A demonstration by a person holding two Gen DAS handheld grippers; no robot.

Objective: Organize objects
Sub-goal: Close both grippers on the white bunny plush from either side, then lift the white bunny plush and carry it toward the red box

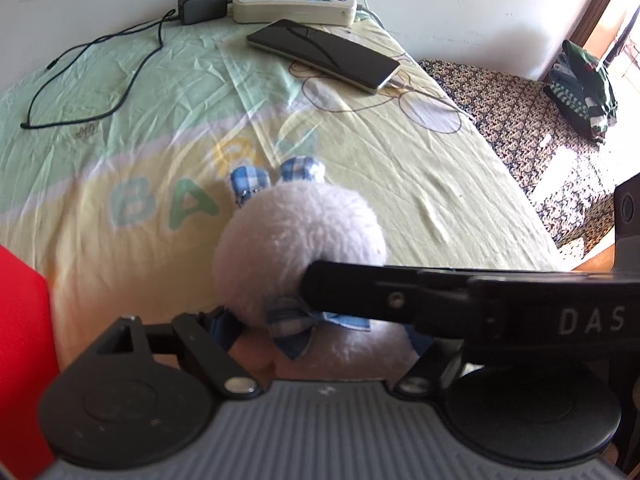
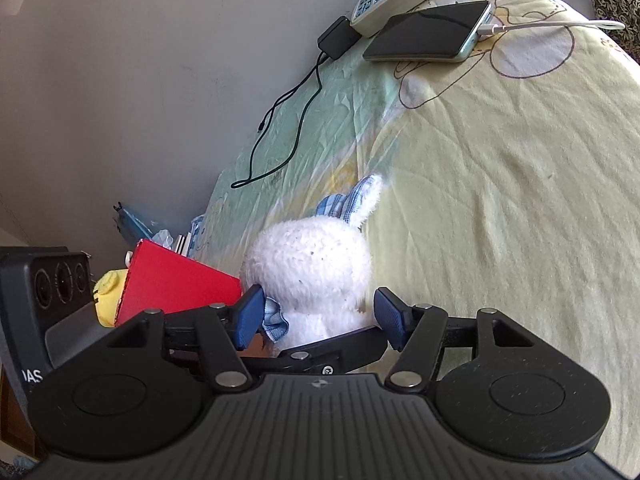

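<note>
Nearest my right camera, the right gripper stands open, its blue pads one on each side of the bunny at its neck; the left pad brushes the checked bow, the right pad sits just clear of the fur, so I am not yet gripping. From the left wrist, the left gripper is harder to read: its fingers are hidden under the toy and behind the right gripper's black finger crossing the view, so I cannot tell whether its pads press on anything. The bunny stands between both pairs of fingers, head up, checked ears pointing away from me, resting on the sheet. I judge it light, soft and squashy, with fuzzy fur that should not slip; nothing fragile. I would take it at the neck or body below the head, where the stuffing narrows, rather than by the floppy ears or bow. Left of my right fingers lie a red box and something yellow. Far beyond the fingertips lie a phone, a power strip and a black charger.
</note>
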